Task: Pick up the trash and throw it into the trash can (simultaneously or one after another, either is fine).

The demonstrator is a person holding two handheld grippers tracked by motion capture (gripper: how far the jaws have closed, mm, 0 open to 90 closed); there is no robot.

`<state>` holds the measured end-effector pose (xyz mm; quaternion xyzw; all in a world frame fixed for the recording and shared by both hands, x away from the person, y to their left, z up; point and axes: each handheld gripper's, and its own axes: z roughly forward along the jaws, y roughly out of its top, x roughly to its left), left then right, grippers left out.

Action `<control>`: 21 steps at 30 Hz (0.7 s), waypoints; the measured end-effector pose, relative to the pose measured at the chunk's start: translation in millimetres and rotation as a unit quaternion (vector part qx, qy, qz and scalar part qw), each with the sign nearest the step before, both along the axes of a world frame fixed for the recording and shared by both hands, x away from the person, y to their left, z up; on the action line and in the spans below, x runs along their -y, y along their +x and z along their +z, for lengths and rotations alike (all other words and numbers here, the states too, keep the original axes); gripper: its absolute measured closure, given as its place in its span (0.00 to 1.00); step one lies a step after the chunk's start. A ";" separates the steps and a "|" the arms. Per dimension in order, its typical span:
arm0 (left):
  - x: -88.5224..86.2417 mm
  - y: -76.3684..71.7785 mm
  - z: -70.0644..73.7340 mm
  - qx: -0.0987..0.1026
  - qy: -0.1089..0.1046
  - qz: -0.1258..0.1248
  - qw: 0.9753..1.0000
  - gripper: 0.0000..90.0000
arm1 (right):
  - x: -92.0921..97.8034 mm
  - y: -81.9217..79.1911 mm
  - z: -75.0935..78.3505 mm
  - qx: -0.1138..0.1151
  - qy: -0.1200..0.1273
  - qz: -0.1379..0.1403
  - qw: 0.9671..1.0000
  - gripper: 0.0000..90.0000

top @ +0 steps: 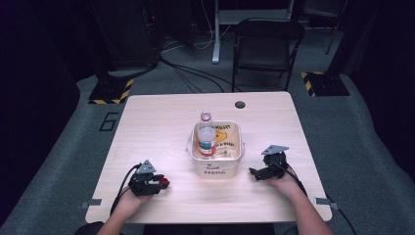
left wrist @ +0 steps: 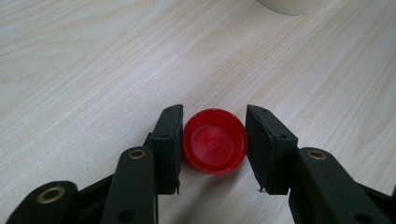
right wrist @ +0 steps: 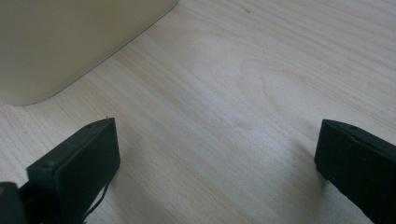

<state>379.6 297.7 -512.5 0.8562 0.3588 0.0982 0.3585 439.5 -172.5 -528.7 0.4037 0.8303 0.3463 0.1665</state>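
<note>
Left gripper jaws bracket the round red plastic cap on the pale wooden tabletop, gaps visible, not gripping. Keep the cap centred and square before any squeeze. Right gripper jaws gape wide, empty.

Left gripper jaws narrowly parted, right gripper jaws wide apart.

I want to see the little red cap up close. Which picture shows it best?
The left gripper view: the red bottle cap lies big and sharp, open side up, between the left gripper's fingers. In the high view it's a tiny red speck at that gripper's tip.
</note>
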 end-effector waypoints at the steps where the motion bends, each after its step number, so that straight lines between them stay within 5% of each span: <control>1: -0.4 0.4 1.9 0.001 0.002 -0.004 1.000 0.64 | 0.0 0.0 0.0 0.000 0.000 0.000 1.000 0.00; 11: -2.7 3.2 18.1 0.005 -0.017 0.004 1.000 0.64 | 0.0 0.0 0.0 0.000 0.000 0.000 1.000 0.00; 21: 1.7 8.0 38.2 0.010 -0.014 0.001 1.000 0.64 | 0.0 0.0 0.0 0.000 0.000 0.000 1.000 0.00</control>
